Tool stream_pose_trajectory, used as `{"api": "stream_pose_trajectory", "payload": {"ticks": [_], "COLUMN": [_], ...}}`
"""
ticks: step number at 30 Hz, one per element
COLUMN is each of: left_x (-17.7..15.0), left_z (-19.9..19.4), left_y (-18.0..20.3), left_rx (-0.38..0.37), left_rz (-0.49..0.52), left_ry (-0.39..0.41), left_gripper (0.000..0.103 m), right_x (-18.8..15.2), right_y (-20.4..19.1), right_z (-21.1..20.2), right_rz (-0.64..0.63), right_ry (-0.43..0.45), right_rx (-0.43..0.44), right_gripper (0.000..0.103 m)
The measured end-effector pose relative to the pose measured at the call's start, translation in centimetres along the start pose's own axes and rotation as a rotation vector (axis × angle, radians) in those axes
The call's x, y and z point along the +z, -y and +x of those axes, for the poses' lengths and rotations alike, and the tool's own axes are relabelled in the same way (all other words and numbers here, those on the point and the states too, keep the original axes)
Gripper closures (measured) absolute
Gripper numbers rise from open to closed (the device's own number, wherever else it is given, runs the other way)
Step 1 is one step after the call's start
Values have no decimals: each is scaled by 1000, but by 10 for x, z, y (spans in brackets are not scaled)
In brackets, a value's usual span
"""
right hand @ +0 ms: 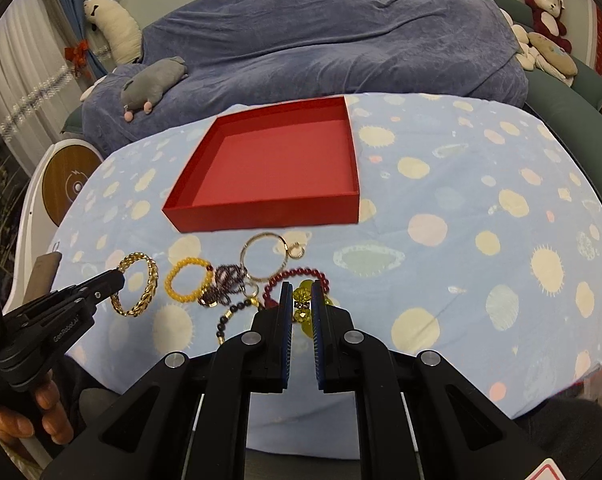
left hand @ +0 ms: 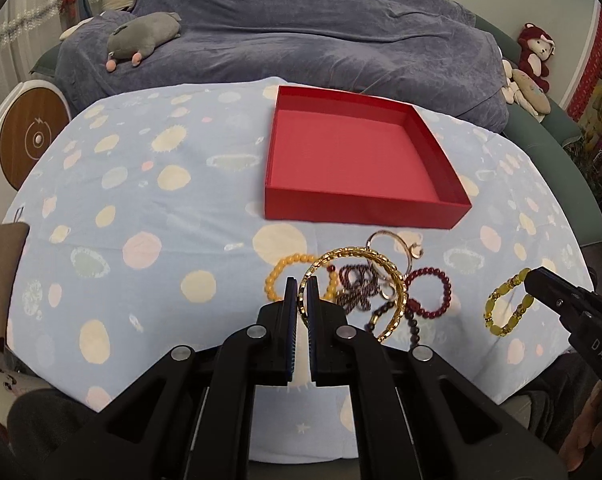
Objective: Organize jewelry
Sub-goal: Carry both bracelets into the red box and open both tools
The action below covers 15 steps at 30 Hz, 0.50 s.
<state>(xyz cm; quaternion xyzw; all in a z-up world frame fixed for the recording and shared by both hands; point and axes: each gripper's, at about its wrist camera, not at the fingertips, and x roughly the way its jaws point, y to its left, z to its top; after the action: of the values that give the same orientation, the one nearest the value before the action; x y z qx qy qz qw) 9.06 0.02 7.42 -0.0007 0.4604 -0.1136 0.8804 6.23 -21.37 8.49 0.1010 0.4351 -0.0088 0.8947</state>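
My left gripper [left hand: 302, 285] is shut on the gold chain bangle [left hand: 397, 280] and holds it above the table; it also shows in the right wrist view [right hand: 149, 284]. My right gripper [right hand: 302, 290] is shut on the yellow-green bead bracelet [right hand: 303, 304], seen in the left wrist view [left hand: 509, 308]. The red box [left hand: 361, 160] stands open and empty beyond the jewelry. On the cloth lie an orange bead bracelet [right hand: 187, 280], a dark red bead bracelet [right hand: 297, 274], a thin gold ring bangle [right hand: 267, 256], a purple bead tangle [right hand: 225, 280] and a dark bead strand [right hand: 231, 318].
The table has a light blue spotted cloth [left hand: 141, 200]. Behind it is a sofa under a blue-grey blanket [left hand: 301, 32] with a grey plush [left hand: 145, 36]. A round wooden-faced device [left hand: 33, 140] stands at the left. A brown pouch [left hand: 1, 272] lies at the left edge.
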Motion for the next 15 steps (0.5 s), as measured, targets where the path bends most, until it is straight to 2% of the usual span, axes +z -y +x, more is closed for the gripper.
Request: {"api": "stream_pose_trajectory", "payload": {"ticks": [7, 15], "left_x": [81, 170], "left_z": [26, 100], "left_y": [7, 8], "left_rx": [-25, -34], "left_rz": [42, 52], "left_ry": [36, 12], "left_gripper": [98, 98], "right_x": [89, 180], "right_y": [-11, -18], "right_z": [21, 101], "right_rz": [-29, -7], "right_ry": [55, 36], "right_rx": [78, 171], "right_gripper": [94, 94]}}
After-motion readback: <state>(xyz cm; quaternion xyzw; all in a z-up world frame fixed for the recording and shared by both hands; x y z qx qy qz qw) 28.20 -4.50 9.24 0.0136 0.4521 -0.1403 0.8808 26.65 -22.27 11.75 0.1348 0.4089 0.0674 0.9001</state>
